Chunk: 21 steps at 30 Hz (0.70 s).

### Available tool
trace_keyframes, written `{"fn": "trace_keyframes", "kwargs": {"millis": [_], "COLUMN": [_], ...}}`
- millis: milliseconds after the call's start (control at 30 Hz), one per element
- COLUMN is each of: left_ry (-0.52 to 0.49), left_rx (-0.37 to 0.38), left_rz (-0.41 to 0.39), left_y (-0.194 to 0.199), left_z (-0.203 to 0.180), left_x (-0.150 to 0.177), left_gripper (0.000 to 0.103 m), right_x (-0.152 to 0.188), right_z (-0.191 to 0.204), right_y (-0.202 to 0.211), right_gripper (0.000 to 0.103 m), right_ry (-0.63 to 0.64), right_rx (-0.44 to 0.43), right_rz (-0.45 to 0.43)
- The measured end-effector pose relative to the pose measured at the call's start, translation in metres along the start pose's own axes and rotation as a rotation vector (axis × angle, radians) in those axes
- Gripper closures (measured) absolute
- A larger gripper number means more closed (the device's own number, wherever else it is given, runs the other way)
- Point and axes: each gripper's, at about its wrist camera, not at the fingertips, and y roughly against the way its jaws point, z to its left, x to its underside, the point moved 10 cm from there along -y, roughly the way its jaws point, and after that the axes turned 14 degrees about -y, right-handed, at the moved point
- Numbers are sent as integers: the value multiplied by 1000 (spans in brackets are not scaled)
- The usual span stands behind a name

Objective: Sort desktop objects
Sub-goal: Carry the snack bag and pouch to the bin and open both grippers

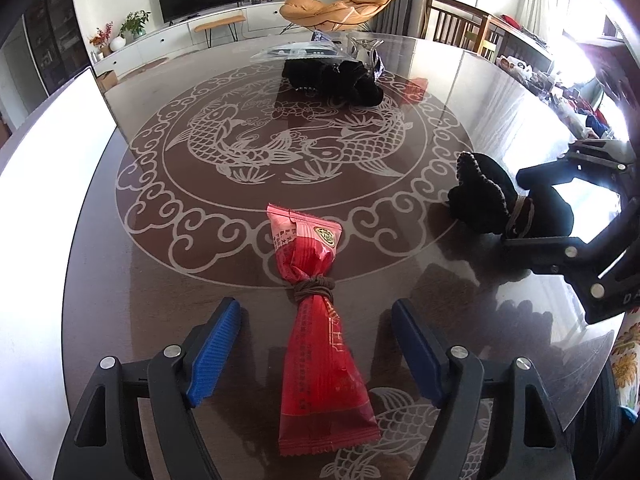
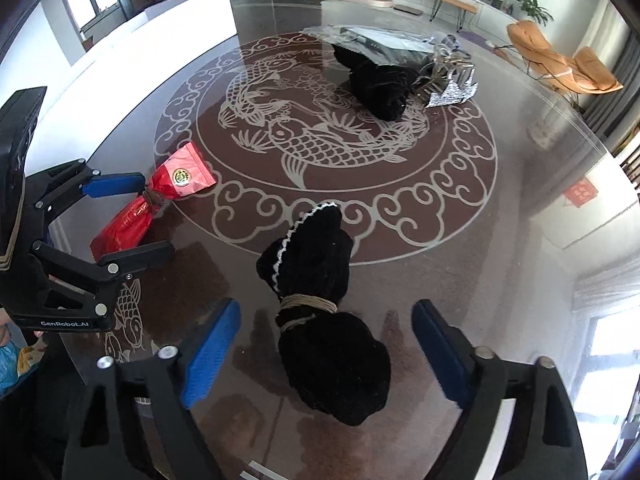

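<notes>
Left tool: blue-padded fingers spread wide, one on either side of a red snack packet, touching neither side of it. The packet lies lengthwise on the dark glass-topped bench, cinched at its middle by a brown elastic band; its far end reaches the etched cloud border of the koi-fish medallion.

Right tool: fingers likewise spread, flanking a black packet with a white zigzag-edged top, bound at its waist with a tan band. No contact with the pads shows. In the left wrist view this packet lies at the bench's right, between the right tool's dark fingers.

Far side of the medallion: a second black packet, touching a clear plastic bag and a crumpled silver foil wrapper.
</notes>
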Motion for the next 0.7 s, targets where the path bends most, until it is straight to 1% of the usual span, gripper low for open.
{"fn": "trace_keyframes", "kwargs": {"millis": [33, 67, 100, 133, 167, 233, 300, 400, 467, 567, 700], "left_ry": [-11, -15, -7, 19, 41, 14, -8, -25, -29, -7, 20], "left_rx": [-6, 9, 36, 102, 137, 106, 104, 87, 74, 84, 87], "left_rz": [-8, -16, -15, -11, -24, -35, -52, -67, -74, -81, -78], "left_y": [0, 2, 3, 4, 8, 18, 30, 41, 47, 54, 57], "left_z": [0, -1, -1, -3, -4, -6, -12, -19, -22, -20, -14], "left_x": [-2, -6, -8, -10, -12, -12, -12, -9, -6, 1, 9], "left_gripper": [44, 72, 86, 86, 86, 86, 86, 86, 86, 86, 86], "right_x": [2, 2, 3, 3, 4, 7, 10, 18, 24, 31, 36], "right_z": [1, 2, 3, 2, 2, 3, 1, -2, -3, -2, 3], "right_y": [-5, -11, -12, -10, -6, 6, 15, 22, 26, 26, 30], "right_gripper": [58, 70, 73, 74, 74, 74, 74, 74, 74, 74, 74], "right_ry": [8, 13, 13, 10, 4, -34, -65, -101, -118, -133, -124], "right_rx": [-6, -16, -18, -11, -9, -41, -64, -63, -77, -98, -89], "right_rz": [32, 59, 61, 50, 40, 2, -27, -48, -53, -33, -29]}}
